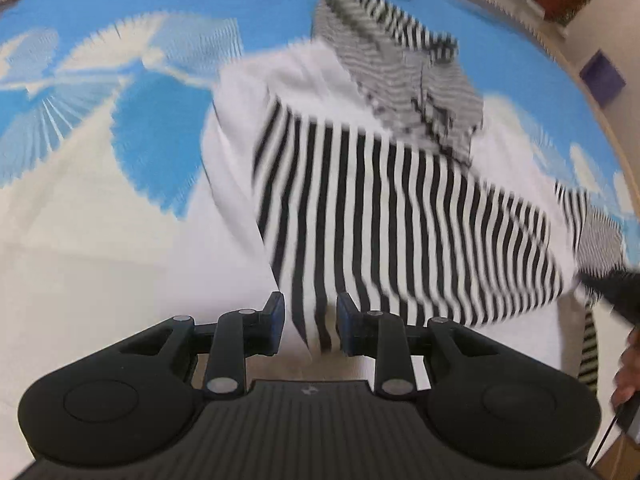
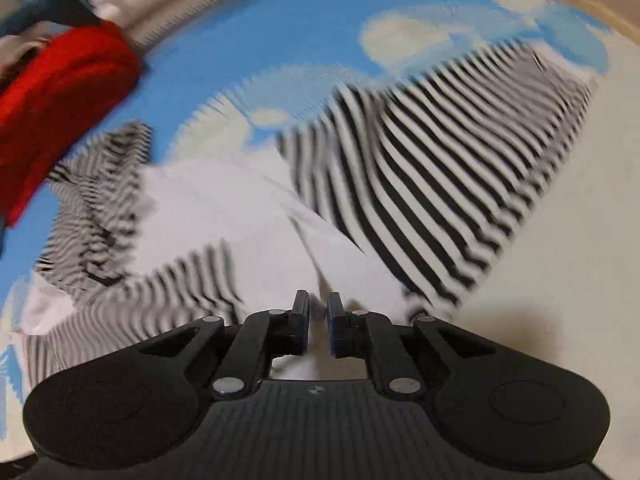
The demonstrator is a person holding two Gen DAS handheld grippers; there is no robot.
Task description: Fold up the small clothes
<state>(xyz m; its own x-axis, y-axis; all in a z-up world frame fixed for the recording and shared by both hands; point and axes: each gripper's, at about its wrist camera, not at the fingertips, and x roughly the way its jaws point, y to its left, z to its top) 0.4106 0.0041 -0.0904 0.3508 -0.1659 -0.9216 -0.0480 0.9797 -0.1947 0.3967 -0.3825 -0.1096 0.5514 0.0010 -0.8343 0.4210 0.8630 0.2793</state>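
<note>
Left claw pinches the striped hem of the shirt; right claw pinches its white edge. Shirt hangs part-lifted over the blue mat. We judge both corners should travel level and taut.

Bright, heavy motion blur, fisheye-warped edges

Bare mat left of striped garment; red cloth blocks far edge.
</note>
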